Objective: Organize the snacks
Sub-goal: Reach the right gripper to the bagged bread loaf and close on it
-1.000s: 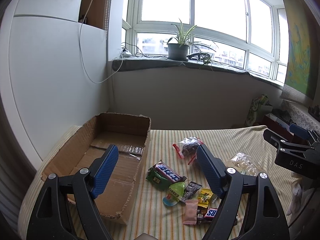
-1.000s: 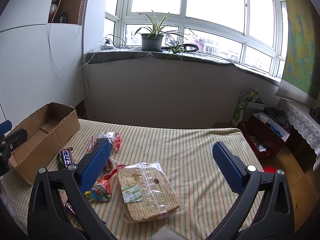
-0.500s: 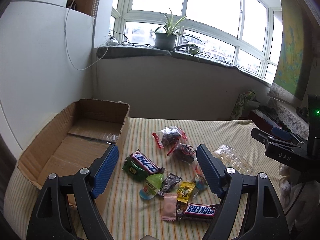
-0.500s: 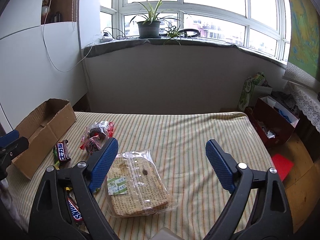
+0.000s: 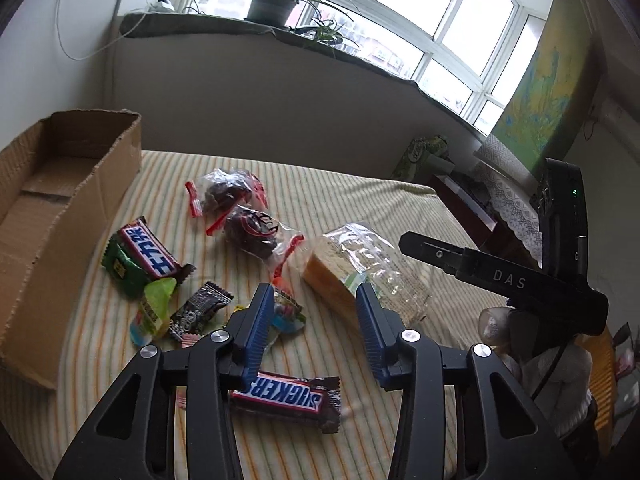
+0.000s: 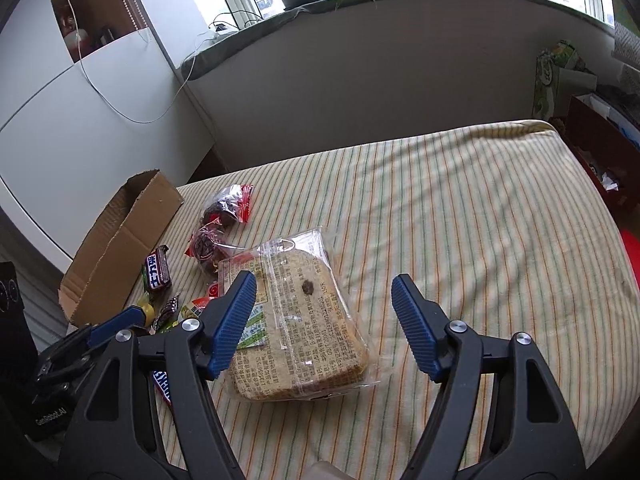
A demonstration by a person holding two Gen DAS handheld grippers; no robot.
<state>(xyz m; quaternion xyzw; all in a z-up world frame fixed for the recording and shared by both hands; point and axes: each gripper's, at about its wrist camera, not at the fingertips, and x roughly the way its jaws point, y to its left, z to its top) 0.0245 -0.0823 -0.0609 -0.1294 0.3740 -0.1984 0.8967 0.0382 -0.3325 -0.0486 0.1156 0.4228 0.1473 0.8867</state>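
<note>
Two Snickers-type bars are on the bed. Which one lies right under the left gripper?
The Snickers bar with Latin lettering, lying across just below the left gripper, whose fingers are closing over nothing. The other bar, with Chinese lettering, lies on a green packet beside the cardboard box.

"SNICKERS" upside down on the brown candy bar (image 5: pixel 286 394) lying on the bed. "DAS" on the black arm of the right gripper (image 5: pixel 508 278). "GenRobot.AI" on the black body of the left gripper (image 6: pixel 50 416). Bread bag (image 6: pixel 304 320) carries small printed text and digits, too fine to read.
</note>
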